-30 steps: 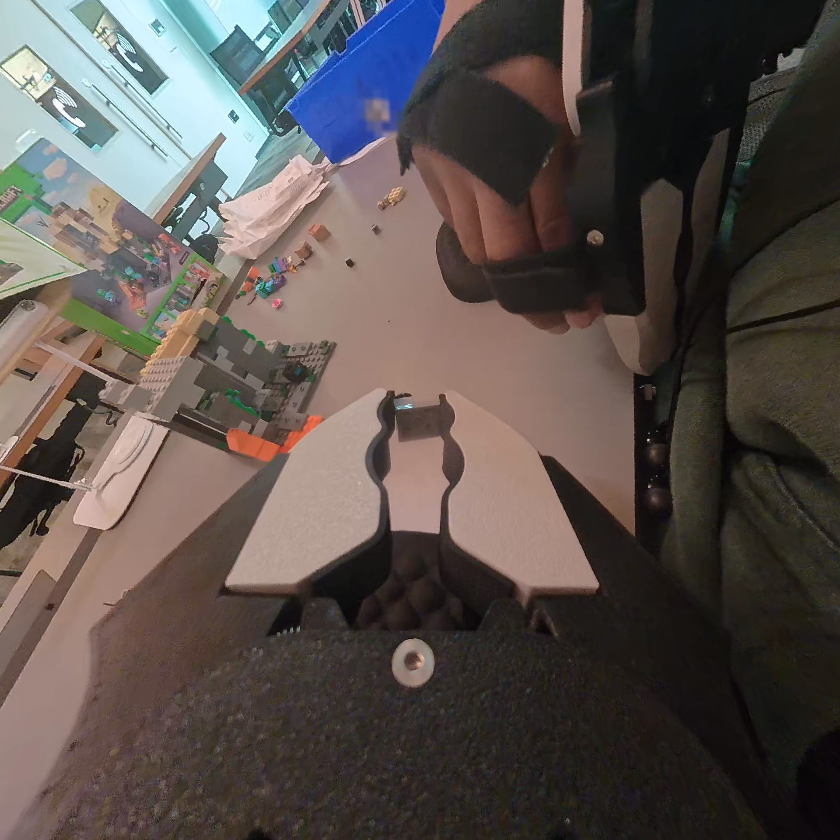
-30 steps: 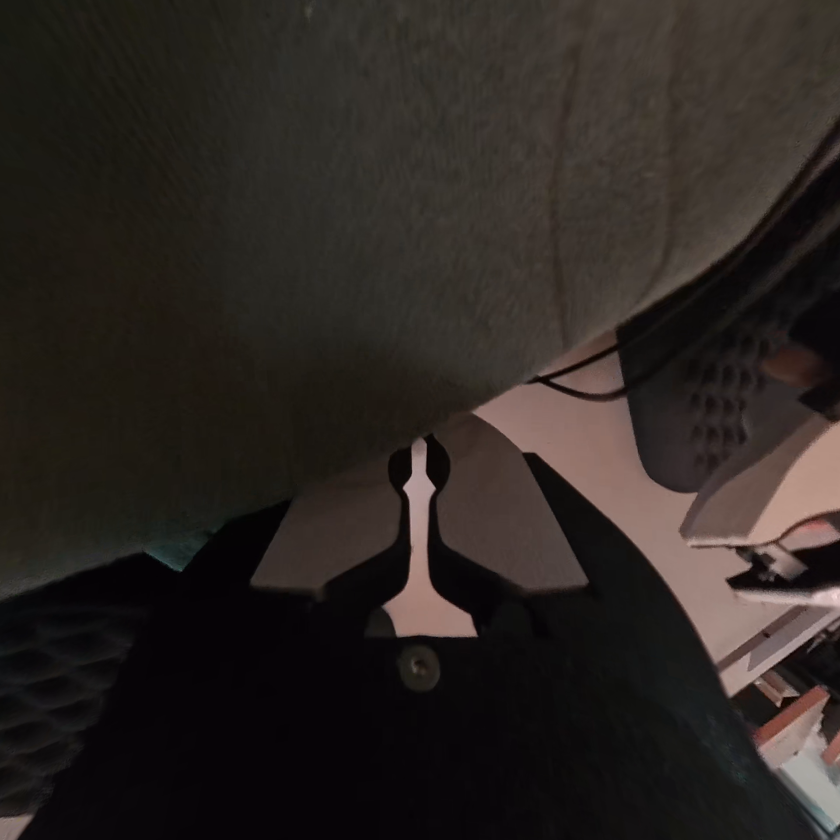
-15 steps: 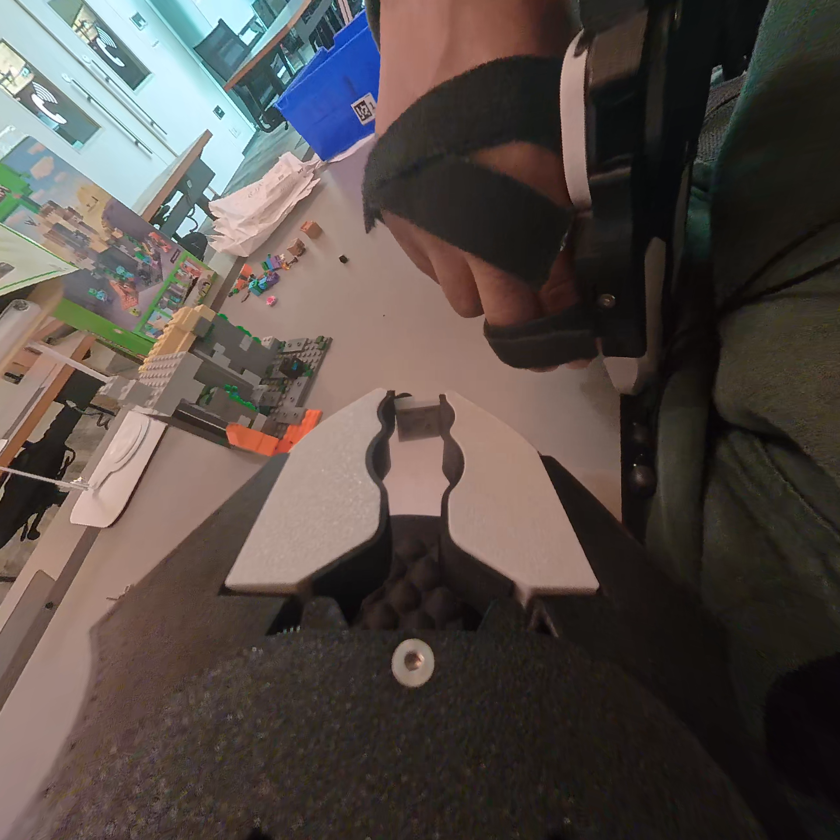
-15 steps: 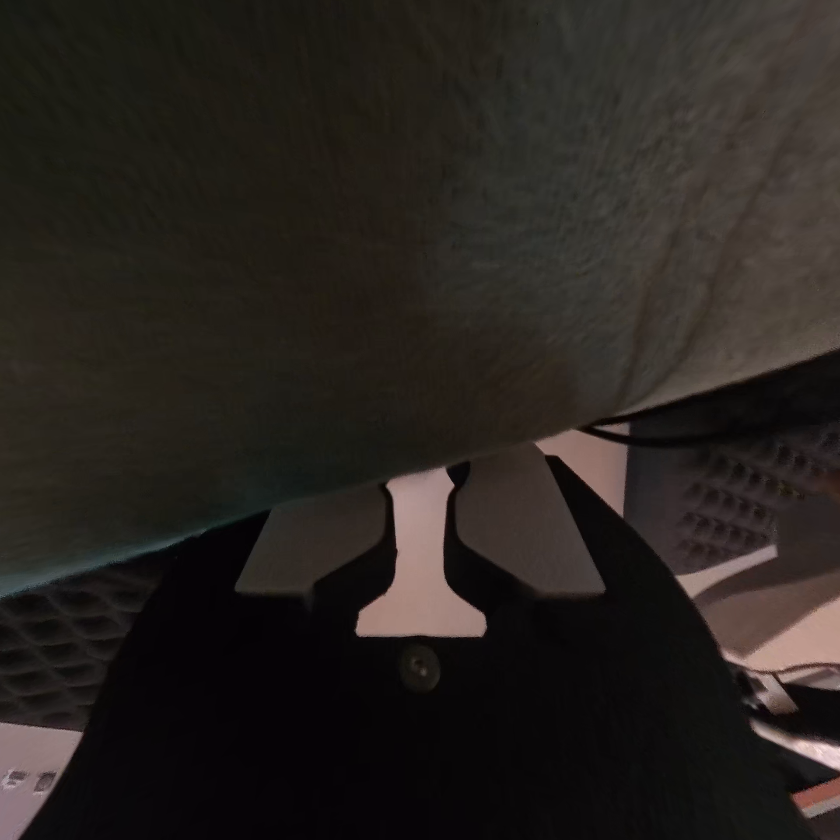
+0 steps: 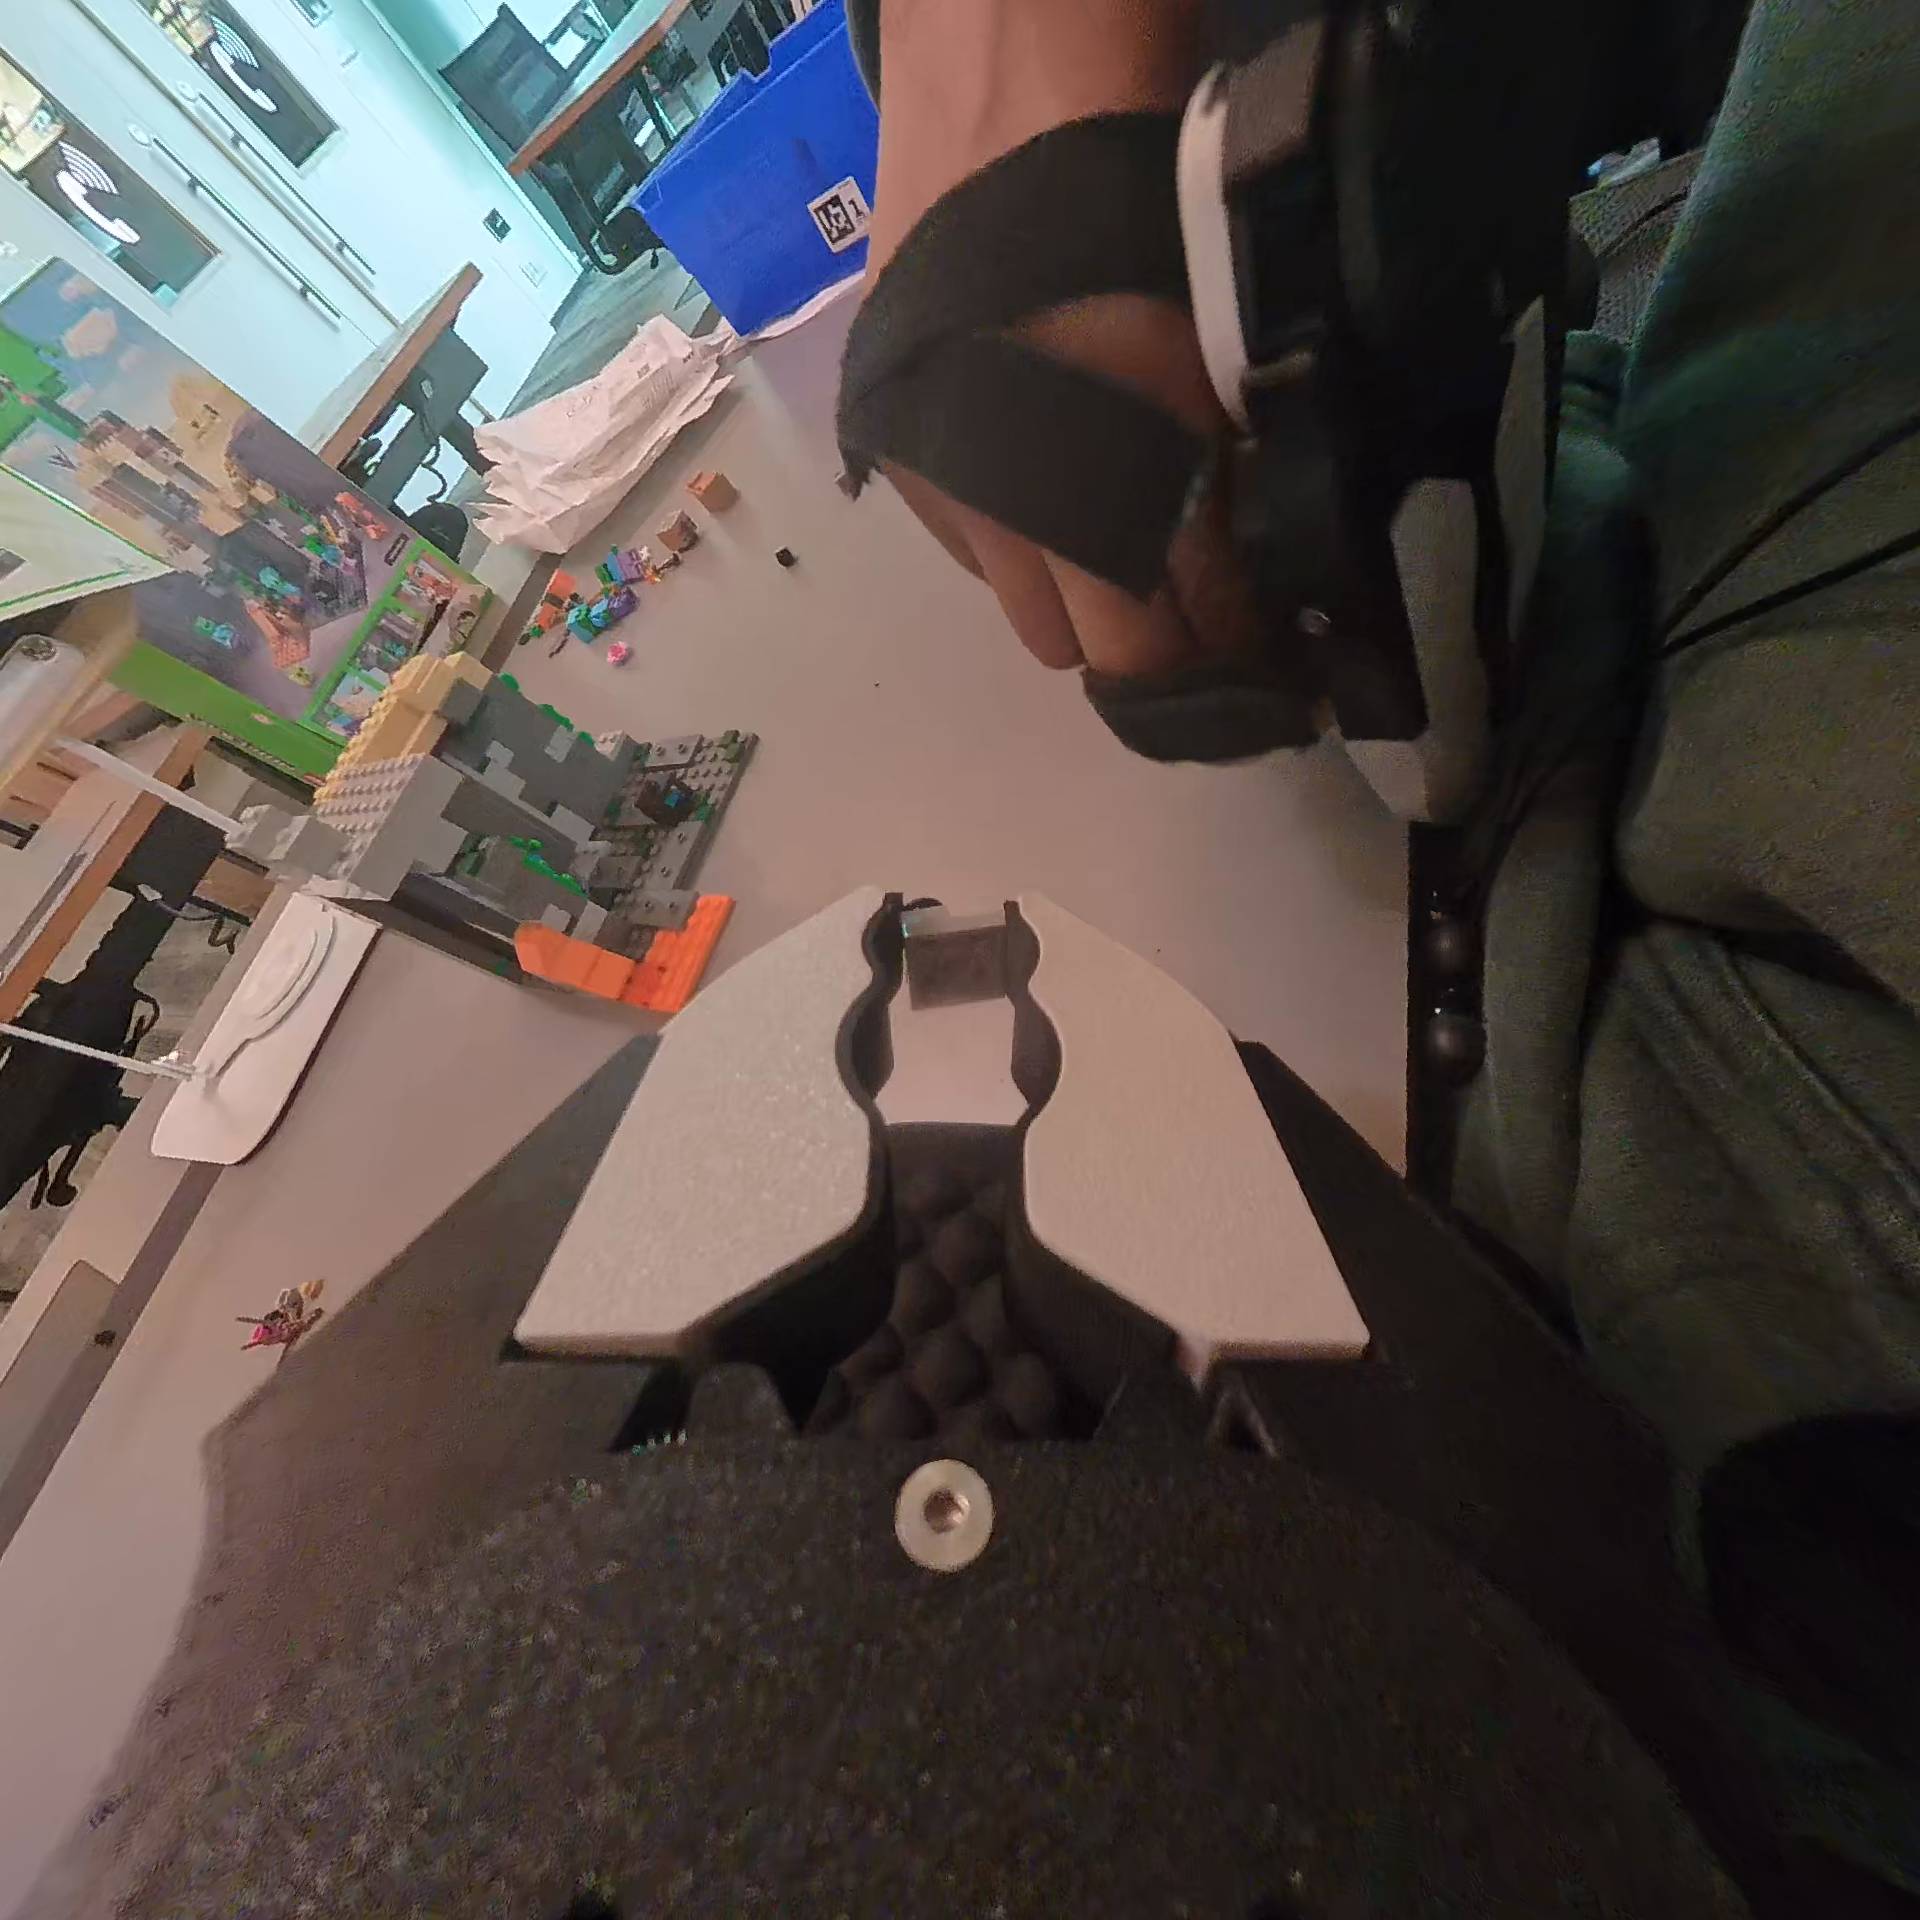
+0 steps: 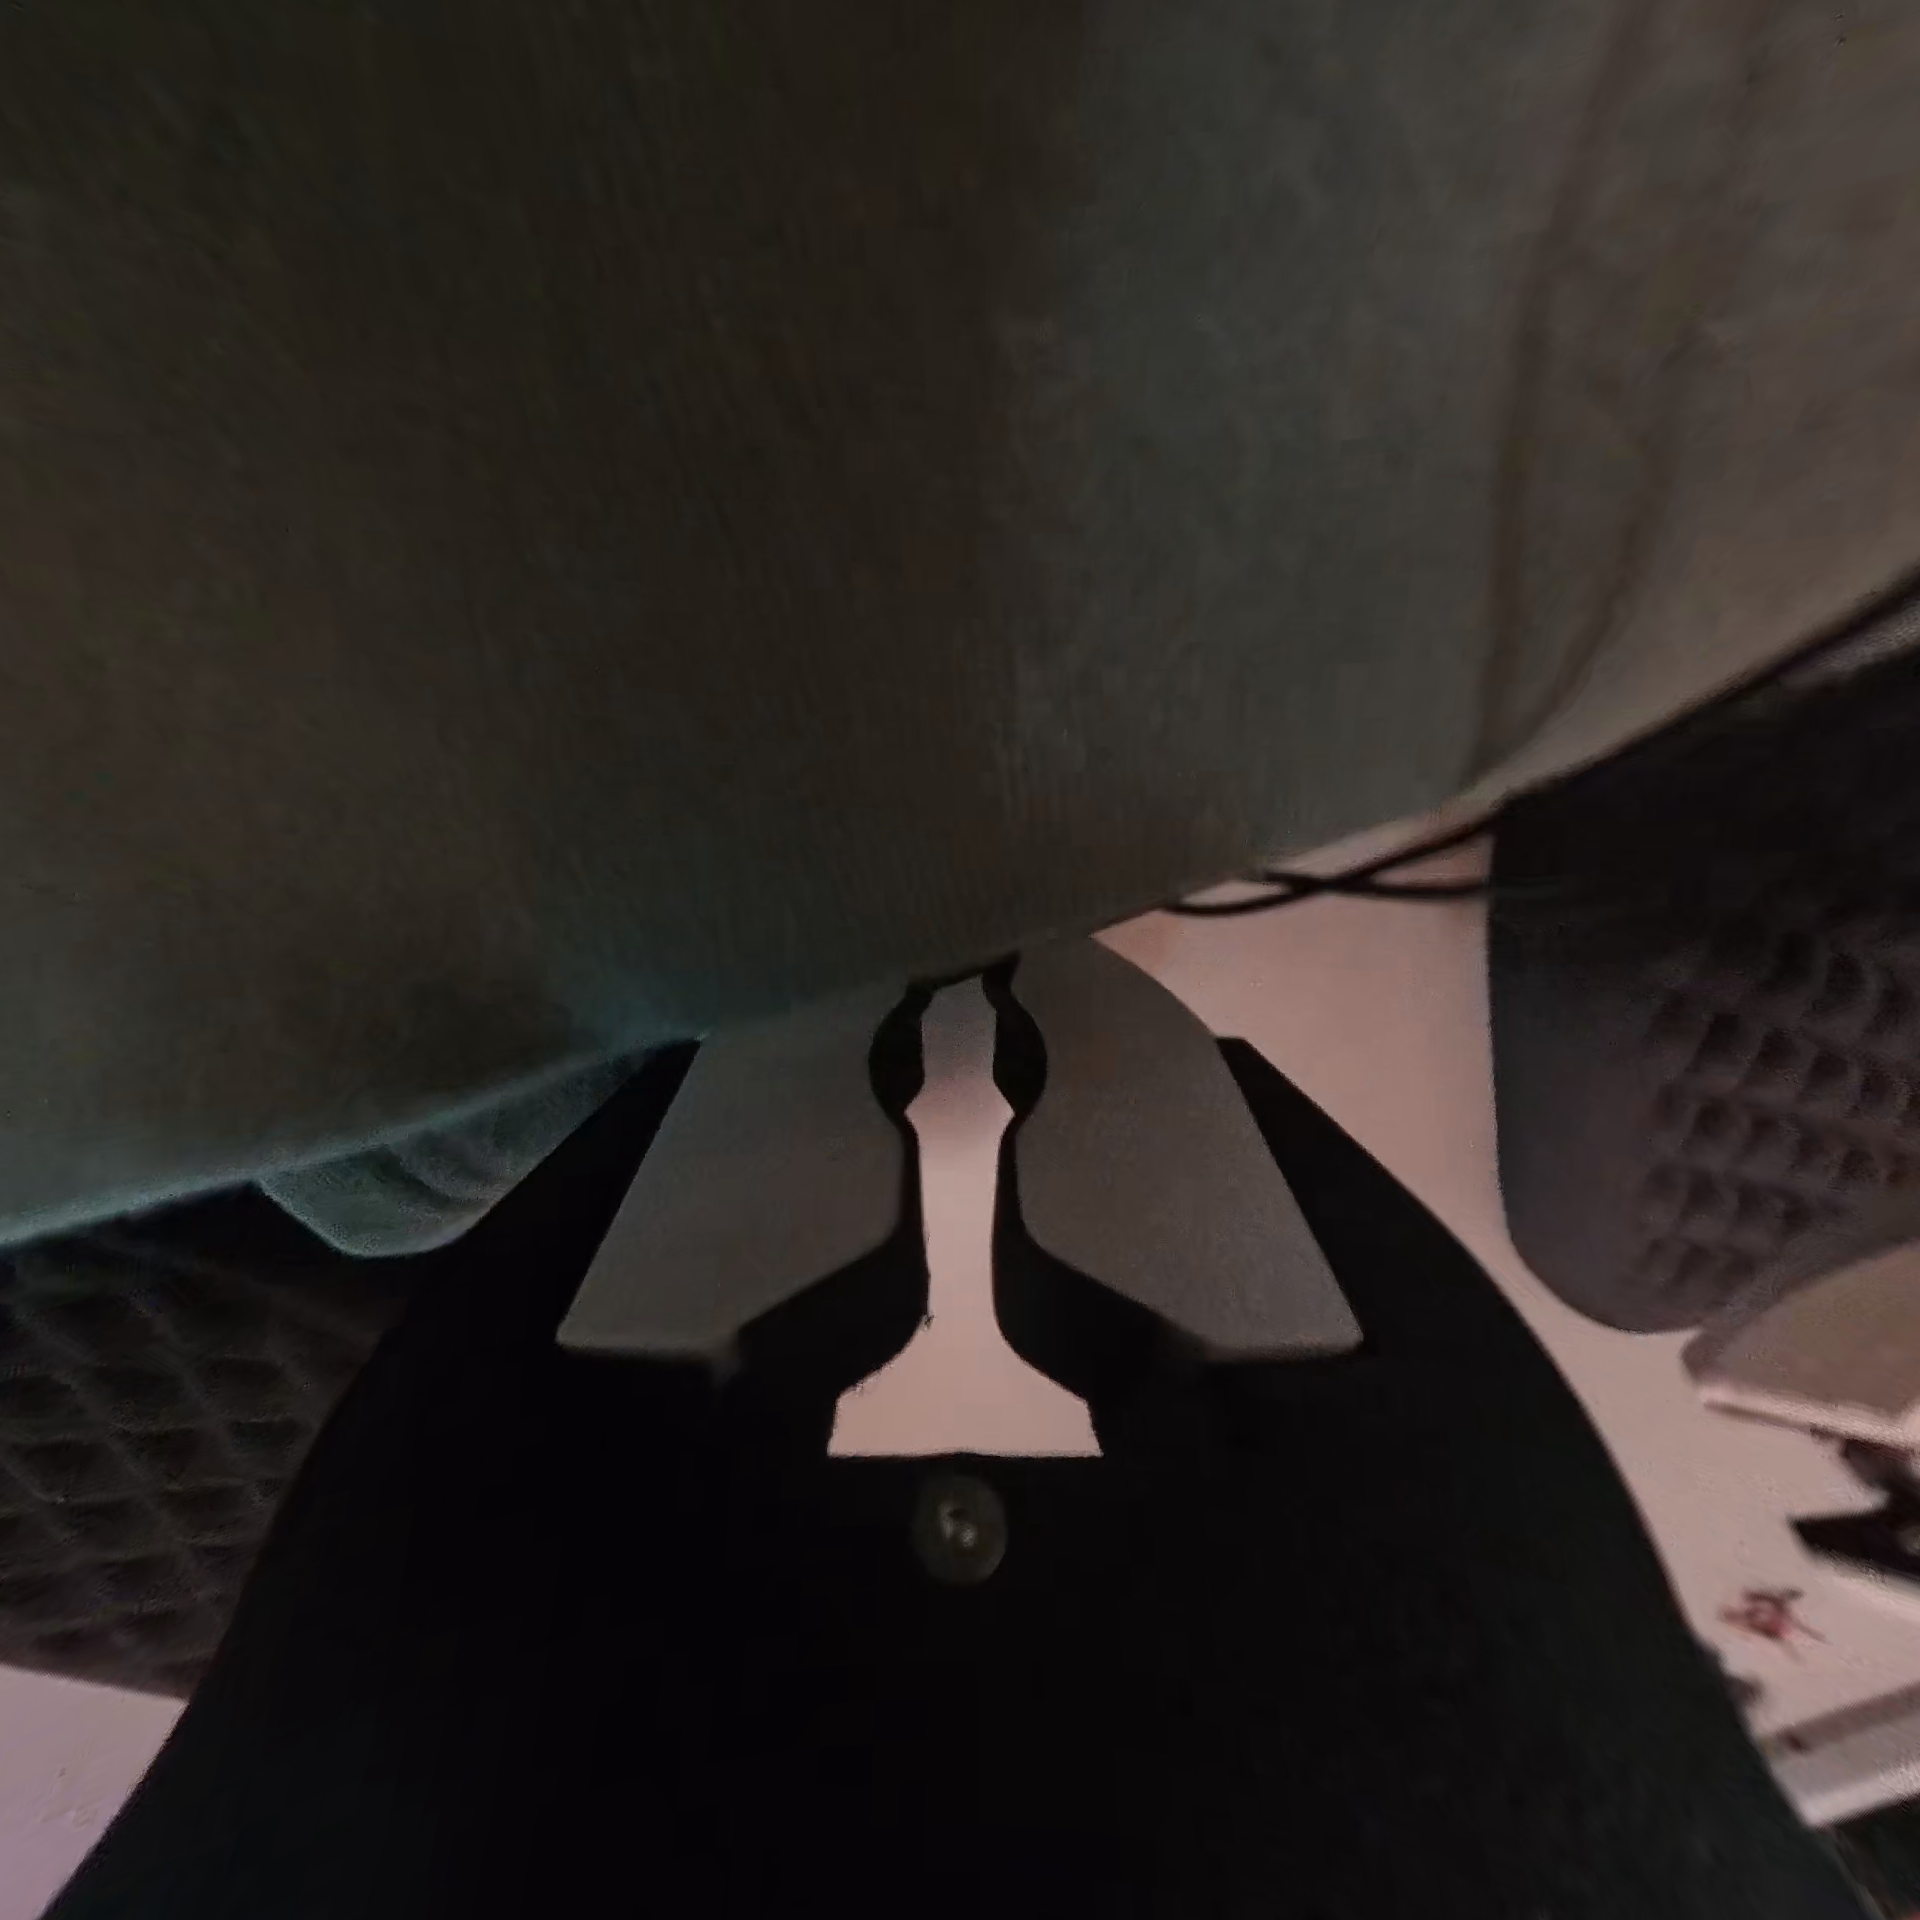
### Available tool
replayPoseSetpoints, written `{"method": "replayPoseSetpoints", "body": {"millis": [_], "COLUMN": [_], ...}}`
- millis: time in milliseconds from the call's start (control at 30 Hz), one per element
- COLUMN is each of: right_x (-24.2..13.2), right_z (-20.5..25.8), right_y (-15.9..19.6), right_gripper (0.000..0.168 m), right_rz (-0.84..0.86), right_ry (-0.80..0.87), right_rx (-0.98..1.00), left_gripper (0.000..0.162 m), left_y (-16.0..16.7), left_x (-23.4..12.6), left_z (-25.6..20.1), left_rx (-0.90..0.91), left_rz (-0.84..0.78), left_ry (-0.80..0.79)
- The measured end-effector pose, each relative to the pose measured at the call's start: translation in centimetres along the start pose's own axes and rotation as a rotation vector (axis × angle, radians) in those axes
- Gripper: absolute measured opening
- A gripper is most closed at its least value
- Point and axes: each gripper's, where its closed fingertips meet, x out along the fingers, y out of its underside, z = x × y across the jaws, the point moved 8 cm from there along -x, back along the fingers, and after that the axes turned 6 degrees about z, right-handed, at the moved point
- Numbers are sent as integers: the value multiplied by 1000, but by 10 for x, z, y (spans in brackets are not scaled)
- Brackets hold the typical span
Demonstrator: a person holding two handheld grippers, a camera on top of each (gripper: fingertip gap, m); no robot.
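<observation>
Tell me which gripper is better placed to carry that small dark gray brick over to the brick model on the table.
Left, likely. The left gripper already clamps the dark gray brick, with the brick model in open view. The right gripper is empty, crowded against green clothing.

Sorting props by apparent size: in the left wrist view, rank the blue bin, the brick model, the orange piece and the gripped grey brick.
1. brick model
2. blue bin; farther off, so true size unsure
3. orange piece
4. grey brick, though nearest the camera

Left gripper pinches something small and grey at its tips; right gripper shows a narrow gap, nothing between.
</observation>
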Motion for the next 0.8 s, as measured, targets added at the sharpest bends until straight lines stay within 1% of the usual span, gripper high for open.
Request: {"method": "replayPoseSetpoints", "body": {"millis": [167, 367, 500, 667, 800], "right_x": [-12, -35, -44, -50, -53], "right_z": [4, 2, 3, 13, 27], "right_y": [11, 42, 72, 117, 157], "right_gripper": [8, 8, 8, 8, 8], "right_rz": [-116, -192, -218, -228, -269], "right_ry": [62, 252, 414, 598, 697], "right_rx": [169, 456, 711, 1080, 1383], "left_gripper": [18, 18, 18, 18, 18], "left_y": [0, 1, 2, 3, 3], "left_x": [2, 6, 9, 11, 13], "left_z": [0, 0, -1, 1, 3], "left_rx": [-3, -8, -15, -37, -59], "left_rz": [-1, 2, -1, -27, -41], "left_ry": [0, 8, 10, -16, -24]}}
